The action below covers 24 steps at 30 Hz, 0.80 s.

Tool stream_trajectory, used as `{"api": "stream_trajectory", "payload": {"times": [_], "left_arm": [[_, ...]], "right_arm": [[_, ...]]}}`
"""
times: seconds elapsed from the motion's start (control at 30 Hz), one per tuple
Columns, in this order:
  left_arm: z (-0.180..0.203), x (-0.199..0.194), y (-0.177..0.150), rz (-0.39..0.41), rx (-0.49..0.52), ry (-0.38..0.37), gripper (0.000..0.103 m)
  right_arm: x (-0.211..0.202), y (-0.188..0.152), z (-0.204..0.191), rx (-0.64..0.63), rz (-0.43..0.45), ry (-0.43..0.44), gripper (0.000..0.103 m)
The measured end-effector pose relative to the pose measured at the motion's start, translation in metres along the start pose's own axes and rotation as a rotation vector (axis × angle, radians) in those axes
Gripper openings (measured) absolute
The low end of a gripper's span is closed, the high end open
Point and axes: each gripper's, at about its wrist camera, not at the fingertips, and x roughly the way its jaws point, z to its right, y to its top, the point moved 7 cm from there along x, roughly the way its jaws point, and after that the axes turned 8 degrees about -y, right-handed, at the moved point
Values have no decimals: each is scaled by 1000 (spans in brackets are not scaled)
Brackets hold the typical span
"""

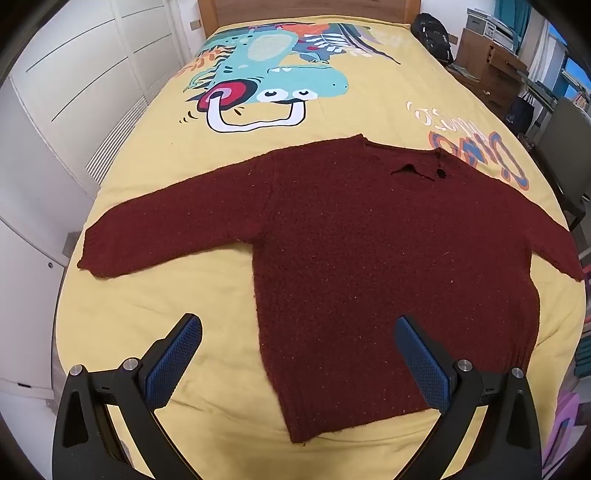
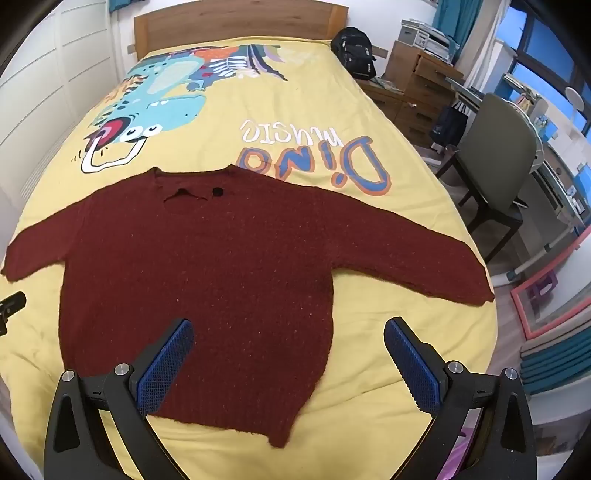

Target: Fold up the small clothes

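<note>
The dark red sweater (image 1: 369,240) lies flat on the yellow bed cover (image 1: 155,314), near the foot of the bed, both sleeves stretched out to the sides. No fold is made yet, I think. The left gripper (image 1: 297,332) and the right gripper (image 2: 288,336) hover over the hem, both spread wide and holding nothing. The next move probably needs a pinch on a sleeve or a side edge.

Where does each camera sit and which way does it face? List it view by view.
Left wrist: on the left hand-held gripper, above the bed's foot, facing the headboard; its open blue-padded fingers show.
Right wrist: on the right hand-held gripper, further right, facing likewise; its open fingers show.
Shared: the sweater spread flat, the bed, the backpack.
</note>
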Motion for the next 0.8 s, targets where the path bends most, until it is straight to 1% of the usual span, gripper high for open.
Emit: {"api": "stream_trajectory", "payload": {"times": [0.17,0.3,0.33,0.53,0.8], "left_arm": [[1,0,0,-2,6,2,102],[-6,-2,1,-2,6,-1,102],[3,2,-1,15,6,-3,102],[2,0,1,30,9,-2,102],[2,3,0,18,12,1,102]], "right_arm": [[0,0,0,-6,-2,-1,102],[1,0,0,-6,-3,-2,102],[0,0,0,-5,-3,-2,102],[1,-1,-1,-14,-6,-5,102],[1,-1,-2,-20,-8,-7,102]]}}
